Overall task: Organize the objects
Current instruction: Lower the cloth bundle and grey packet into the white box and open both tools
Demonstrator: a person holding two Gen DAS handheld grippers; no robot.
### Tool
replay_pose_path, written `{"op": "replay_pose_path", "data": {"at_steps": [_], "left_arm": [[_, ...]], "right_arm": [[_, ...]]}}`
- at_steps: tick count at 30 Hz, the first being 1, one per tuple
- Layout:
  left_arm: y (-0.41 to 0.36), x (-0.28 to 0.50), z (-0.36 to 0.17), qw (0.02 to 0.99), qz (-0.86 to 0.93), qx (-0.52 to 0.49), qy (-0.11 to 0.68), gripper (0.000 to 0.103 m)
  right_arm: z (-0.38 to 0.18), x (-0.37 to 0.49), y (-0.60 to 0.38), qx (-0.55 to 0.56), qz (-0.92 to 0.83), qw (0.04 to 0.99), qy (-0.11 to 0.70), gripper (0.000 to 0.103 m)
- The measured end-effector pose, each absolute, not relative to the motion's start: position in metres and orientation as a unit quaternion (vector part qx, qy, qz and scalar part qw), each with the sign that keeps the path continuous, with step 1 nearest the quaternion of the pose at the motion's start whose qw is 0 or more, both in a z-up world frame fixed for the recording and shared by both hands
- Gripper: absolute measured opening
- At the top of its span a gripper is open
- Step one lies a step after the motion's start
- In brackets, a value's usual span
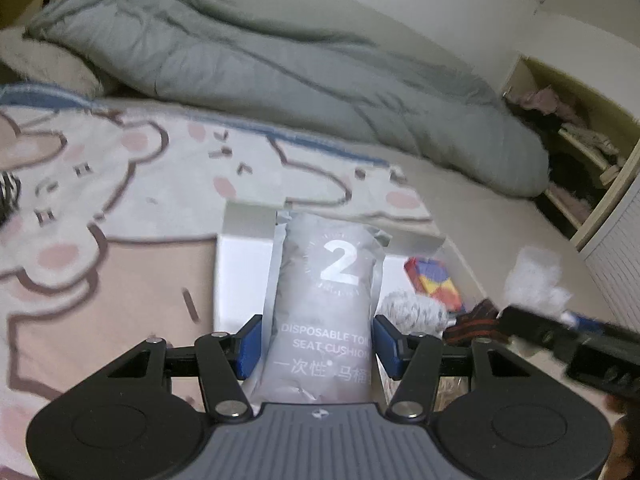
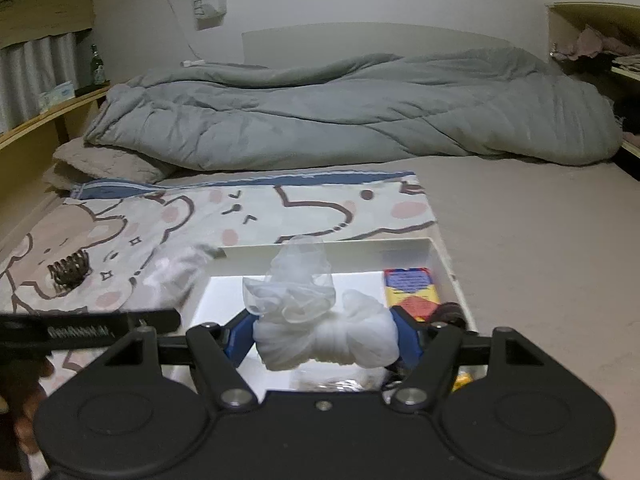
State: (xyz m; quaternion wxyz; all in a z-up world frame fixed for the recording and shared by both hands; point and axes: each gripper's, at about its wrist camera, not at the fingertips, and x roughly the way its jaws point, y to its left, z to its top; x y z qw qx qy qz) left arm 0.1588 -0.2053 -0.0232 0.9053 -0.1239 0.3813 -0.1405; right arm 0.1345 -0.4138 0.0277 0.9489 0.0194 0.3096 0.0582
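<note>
A: Left gripper [image 1: 316,344] is clamped on the grey pouch [image 1: 326,300], blue pads pressing its lower sides, the pouch sticking forward over the white box [image 1: 240,264]. Right gripper [image 2: 324,340] is clenched on the white fabric bundle [image 2: 326,338], also above the box.

B: How will they handle?

A: I'd judge both light and soft. The pouch is a sealed foil-like pack of disposable seat cushions; it looks slick and will buckle if squeezed, so holding it low across its width, as now, seems right. The bundle is squashy gauze with a clear wrapper [image 2: 296,284] puffing out above; gripping the dense knotted middle beats gripping the loose film.

B: What else is in the box?

A: Against its right wall, a colourful packet [image 2: 412,292]; nearer than that, a dark strap-like item [image 1: 472,326], and a speckled fuzzy thing [image 1: 412,312] I can't identify.

B: And beyond the box?

A: It sits on a cartoon bear blanket [image 2: 160,216]. Left of the box on that blanket lies a dark hair claw [image 2: 68,272]. Farther back, a grey quilt [image 2: 360,112] is heaped along the wall.
</note>
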Motion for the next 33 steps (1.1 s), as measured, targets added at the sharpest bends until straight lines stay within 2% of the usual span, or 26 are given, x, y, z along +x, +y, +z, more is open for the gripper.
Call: {"op": "replay_pose_path", "data": {"at_steps": [12, 14, 17, 27, 29, 31, 33], "left_arm": [[-0.232, 0.165, -0.064, 0.877, -0.124, -0.164, 0.435, 0.06], [-0.237, 0.164, -0.067, 0.876, -0.127, -0.155, 0.439, 0.068], [-0.243, 0.163, -0.069, 0.874, -0.141, -0.139, 0.444, 0.074], [-0.246, 0.158, -0.069, 0.875, -0.176, -0.105, 0.438, 0.073], [-0.246, 0.159, -0.068, 0.875, -0.176, -0.105, 0.439, 0.073], [-0.246, 0.161, -0.067, 0.868, -0.183, -0.115, 0.447, 0.073], [-0.245, 0.162, -0.065, 0.865, -0.188, -0.118, 0.45, 0.073]], "right_arm": [[0.008, 0.154, -0.447, 0.048, 0.038, 0.944, 0.324, 0.072], [0.006, 0.161, -0.444, 0.047, 0.041, 0.943, 0.326, 0.072], [0.001, 0.177, -0.441, 0.051, 0.045, 0.942, 0.33, 0.072], [-0.006, 0.245, -0.427, 0.051, 0.051, 0.937, 0.342, 0.073], [-0.007, 0.255, -0.423, 0.044, 0.052, 0.938, 0.34, 0.076], [-0.008, 0.262, -0.421, 0.044, 0.048, 0.94, 0.336, 0.093], [-0.01, 0.265, -0.42, 0.05, 0.034, 0.94, 0.335, 0.097]]}}
